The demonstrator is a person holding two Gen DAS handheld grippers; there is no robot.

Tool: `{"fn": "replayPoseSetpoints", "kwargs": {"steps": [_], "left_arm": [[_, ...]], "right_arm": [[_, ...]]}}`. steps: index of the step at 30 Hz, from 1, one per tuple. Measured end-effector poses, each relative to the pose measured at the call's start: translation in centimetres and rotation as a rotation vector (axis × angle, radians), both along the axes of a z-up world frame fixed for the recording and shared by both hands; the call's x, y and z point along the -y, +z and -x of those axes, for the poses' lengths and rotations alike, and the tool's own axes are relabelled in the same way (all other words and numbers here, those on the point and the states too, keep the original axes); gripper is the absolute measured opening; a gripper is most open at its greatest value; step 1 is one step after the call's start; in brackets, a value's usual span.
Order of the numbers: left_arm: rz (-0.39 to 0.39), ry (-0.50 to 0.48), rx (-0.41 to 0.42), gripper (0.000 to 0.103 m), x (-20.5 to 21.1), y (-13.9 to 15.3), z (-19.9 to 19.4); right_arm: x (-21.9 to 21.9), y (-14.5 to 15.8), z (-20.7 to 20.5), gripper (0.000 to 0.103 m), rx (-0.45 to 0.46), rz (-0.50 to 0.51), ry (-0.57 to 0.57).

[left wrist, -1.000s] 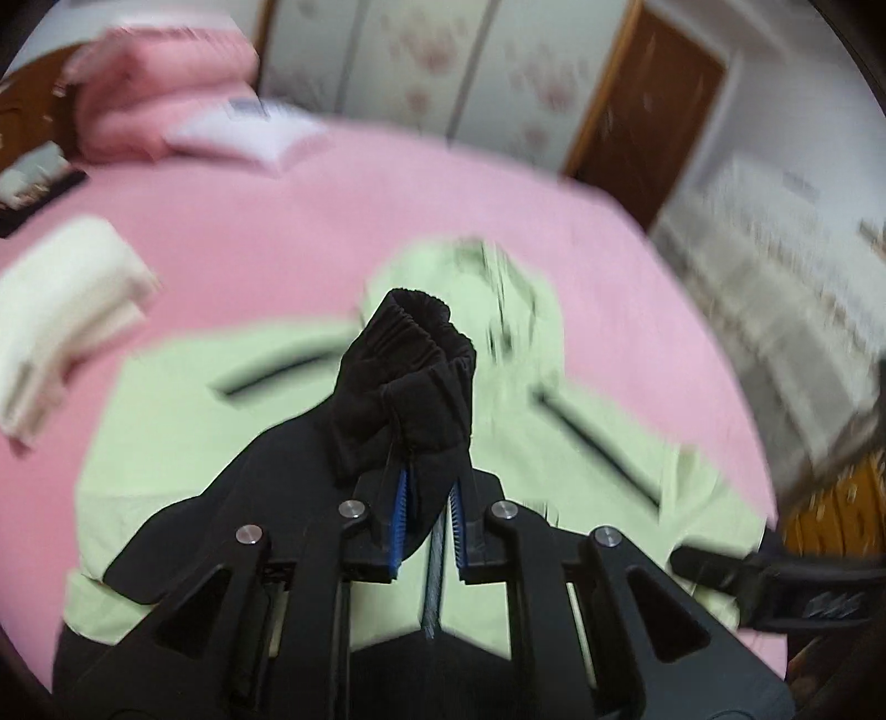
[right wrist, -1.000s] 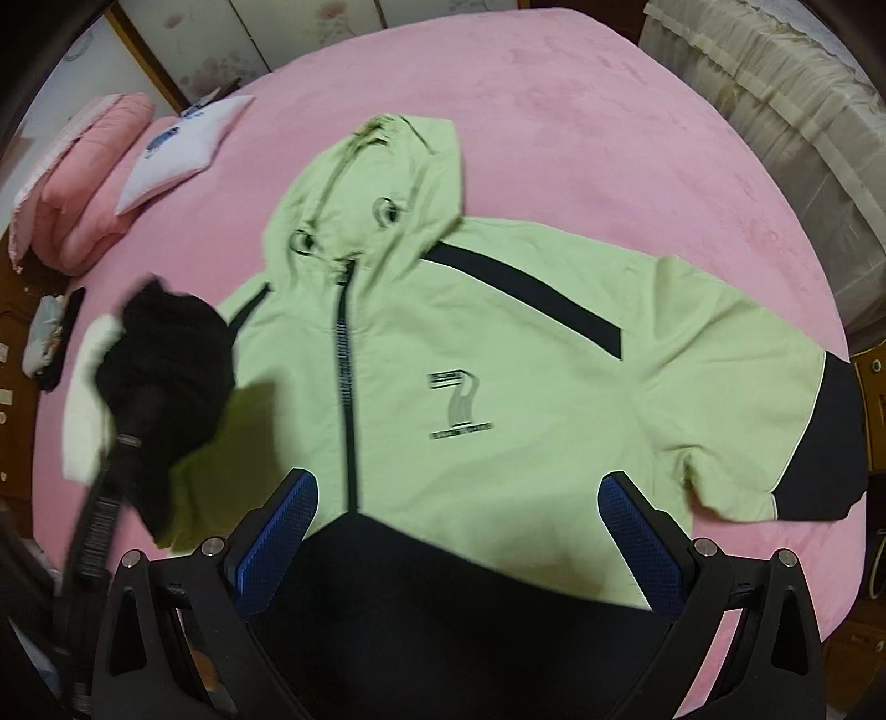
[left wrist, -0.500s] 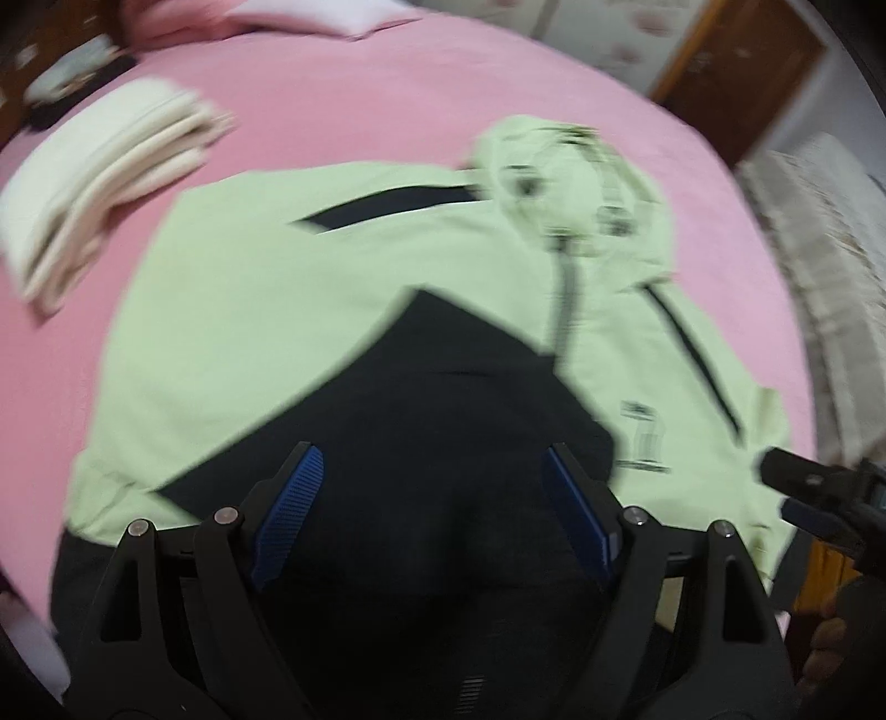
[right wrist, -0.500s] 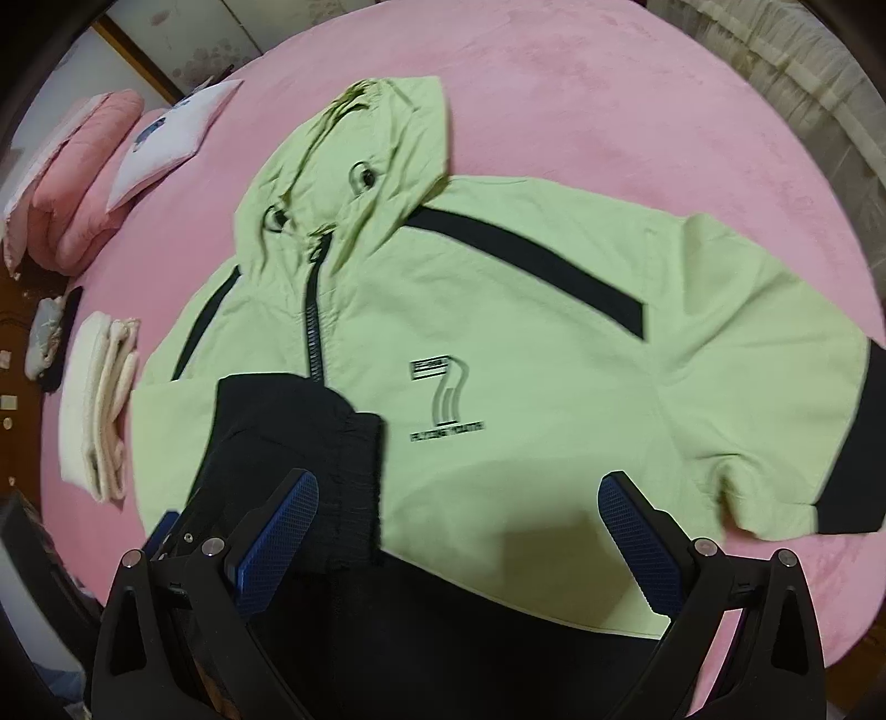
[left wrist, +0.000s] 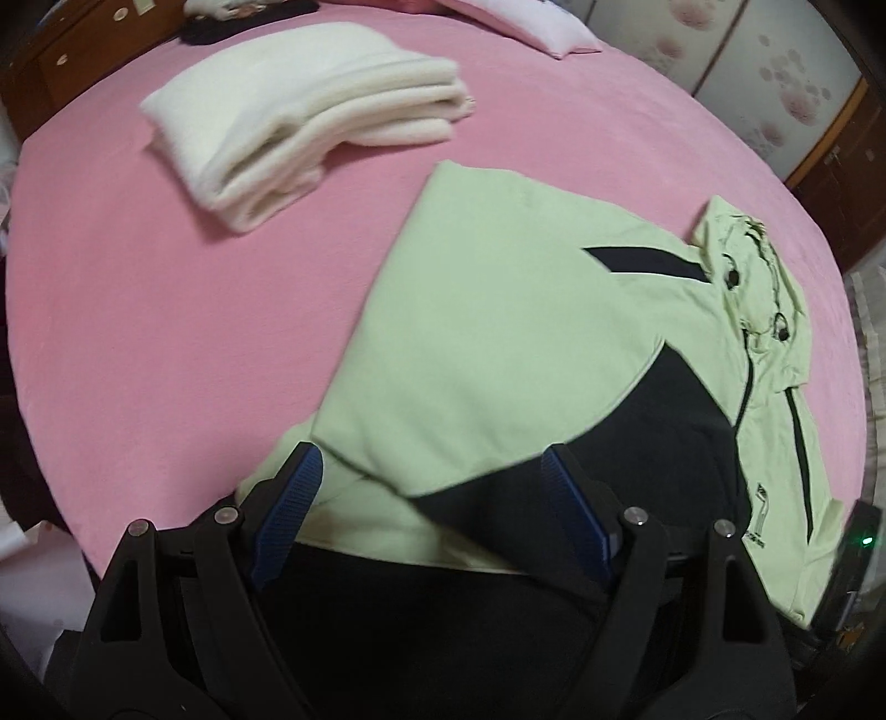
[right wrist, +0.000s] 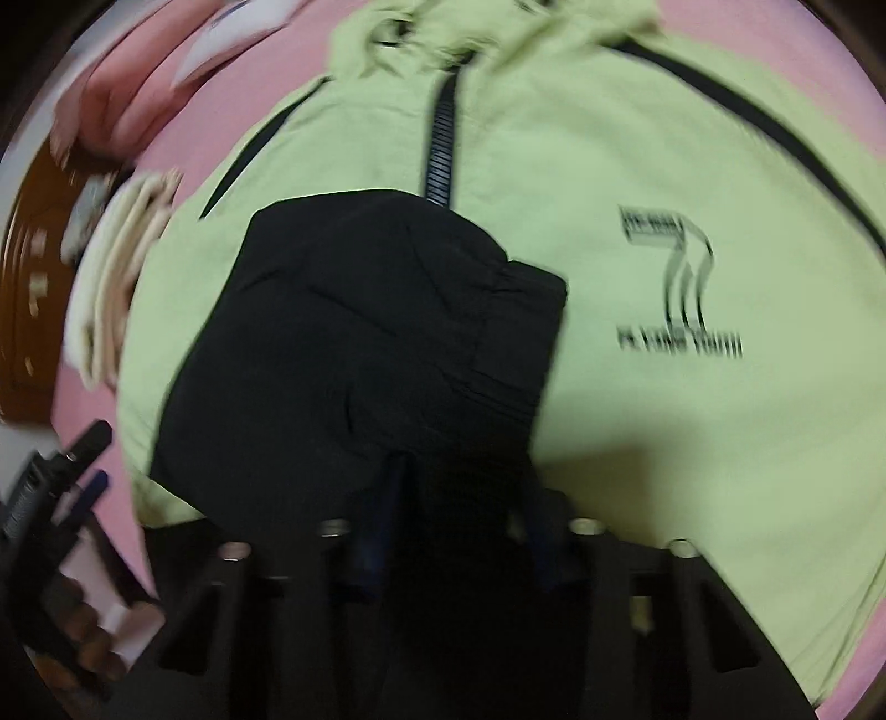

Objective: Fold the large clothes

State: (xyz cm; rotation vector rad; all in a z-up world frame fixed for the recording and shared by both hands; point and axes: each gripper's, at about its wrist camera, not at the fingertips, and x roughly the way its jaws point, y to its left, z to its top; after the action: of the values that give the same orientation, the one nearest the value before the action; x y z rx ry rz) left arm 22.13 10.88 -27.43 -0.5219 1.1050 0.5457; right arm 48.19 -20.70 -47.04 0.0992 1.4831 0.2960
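Observation:
A light-green hooded jacket (left wrist: 498, 343) with black trim lies front up on the pink bed (left wrist: 166, 310). Its left sleeve is folded across the chest, with the black cuff (right wrist: 387, 332) next to the zipper (right wrist: 440, 149). My left gripper (left wrist: 437, 509) is open and empty, low over the folded sleeve near the hem. My right gripper (right wrist: 459, 493) hovers at the black hem under the cuff; its blue pads stand partly closed, and blur and dark cloth hide whether they pinch anything. The left gripper also shows in the right wrist view (right wrist: 61, 471).
A folded cream blanket (left wrist: 310, 111) lies on the bed left of the jacket. A white pillow (left wrist: 531, 22) sits at the far edge. A wooden cabinet (left wrist: 61, 61) stands at the far left. Patterned wardrobe doors (left wrist: 736, 83) stand behind the bed.
My left gripper let go of the black cuff, laid the sleeve across the chest, and drew back left. My right gripper moved in low over the jacket and its jaws narrowed.

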Motion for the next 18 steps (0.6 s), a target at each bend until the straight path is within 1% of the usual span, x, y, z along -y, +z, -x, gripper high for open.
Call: {"fn": "replayPoseSetpoints", "kwargs": {"steps": [2, 4, 6, 7, 10, 11, 13, 14, 17, 18], "left_arm": [[-0.005, 0.007, 0.010, 0.079, -0.6, -0.1, 0.6], [-0.025, 0.009, 0.013, 0.079, -0.9, 0.0, 0.9], [-0.037, 0.004, 0.010, 0.079, -1.0, -0.1, 1.1], [-0.036, -0.001, 0.012, 0.079, -1.0, -0.1, 1.1], [-0.038, -0.019, 0.011, 0.079, -1.1, -0.1, 0.8], [-0.033, -0.022, 0.006, 0.079, -1.2, -0.1, 0.7], [-0.035, -0.032, -0.015, 0.079, -1.3, -0.3, 0.4], [-0.039, -0.036, -0.027, 0.079, -1.2, -0.4, 0.2], [-0.049, -0.061, -0.079, 0.079, -0.8, -1.4, -0.5], [-0.058, -0.069, -0.099, 0.079, -0.6, -1.6, -0.7]], "right_arm": [[-0.3, 1.2, -0.3, 0.024, 0.056, -0.030, 0.030], [-0.4, 3.3, -0.4, 0.019, 0.131, -0.035, 0.047], [0.0, 6.2, -0.6, 0.019, 0.220, -0.009, 0.034], [0.4, 7.2, -0.6, 0.019, 0.250, 0.004, 0.021], [2.5, 9.7, -0.5, 0.019, 0.308, 0.046, -0.029], [3.5, 10.2, -0.4, 0.019, 0.317, 0.079, -0.046], [5.2, 9.8, 0.0, 0.019, 0.319, 0.163, -0.078], [6.0, 9.2, 0.2, 0.019, 0.306, 0.196, -0.092], [7.7, 6.7, 0.8, 0.023, 0.274, 0.284, -0.108], [8.3, 5.8, 1.0, 0.025, 0.245, 0.305, -0.118]]}}
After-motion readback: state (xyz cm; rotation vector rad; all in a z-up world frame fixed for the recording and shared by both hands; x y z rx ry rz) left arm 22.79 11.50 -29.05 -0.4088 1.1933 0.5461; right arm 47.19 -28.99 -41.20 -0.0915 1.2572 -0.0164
